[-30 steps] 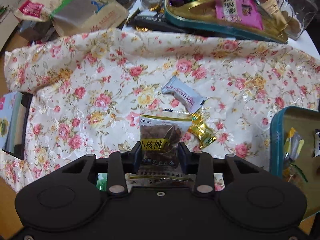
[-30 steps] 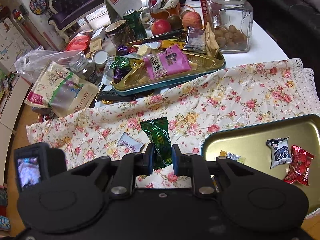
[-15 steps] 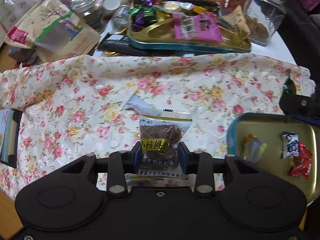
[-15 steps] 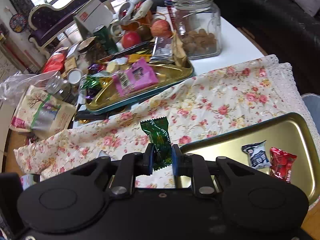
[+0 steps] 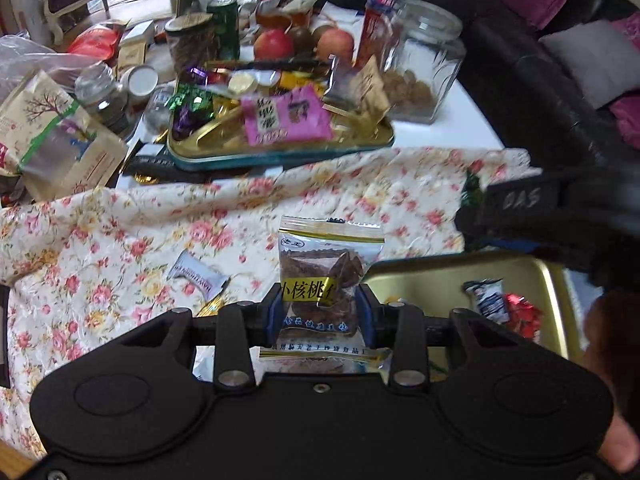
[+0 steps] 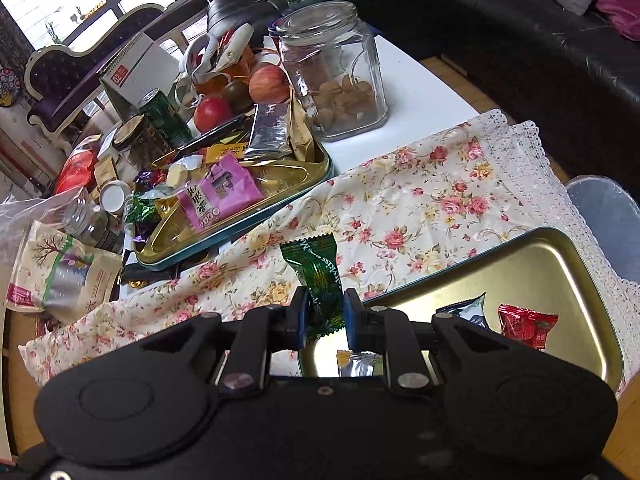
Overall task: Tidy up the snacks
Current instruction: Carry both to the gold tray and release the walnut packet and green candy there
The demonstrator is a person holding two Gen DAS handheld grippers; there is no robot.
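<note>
We see a white table [image 6: 420,92] crowded with food, its near part covered by a cream floral cloth [image 6: 420,208] with a lace edge at the right end. On that cloth, at the near right corner, lies a gold tin tray [image 6: 560,264] with a teal rim; inside it are a red packet [image 6: 528,326], a blue-and-white packet [image 6: 466,312] and a small silver-and-yellow one [image 6: 358,362].

Our left gripper [image 5: 320,312] is clamped on a clear walnut snack packet [image 5: 322,276] with a yellow label, held off the cloth just beside the tray's left rim. Our right gripper [image 6: 324,314] is pinched nearly closed on a green candy wrapper [image 6: 318,276], held over the tray's near left corner.

A white-and-purple candy [image 5: 196,276] still lies on the cloth, left of the walnut packet.

Toward the far edge sits a second gold tray [image 6: 224,236] heaped with sweets, a pink packet [image 6: 218,194] on top. Behind it stand a glass jar [image 6: 332,68] of round snacks, apples [image 6: 268,84], a green can [image 6: 162,114] and a lidded dark jar [image 6: 134,140]. A beige pouch [image 6: 60,268] lies at the left end.

Beyond the table we see a black leather sofa [image 6: 540,40] with grey and magenta cushions, a purple carved bench [image 6: 80,68] by the bright windows, and wooden flooring.
</note>
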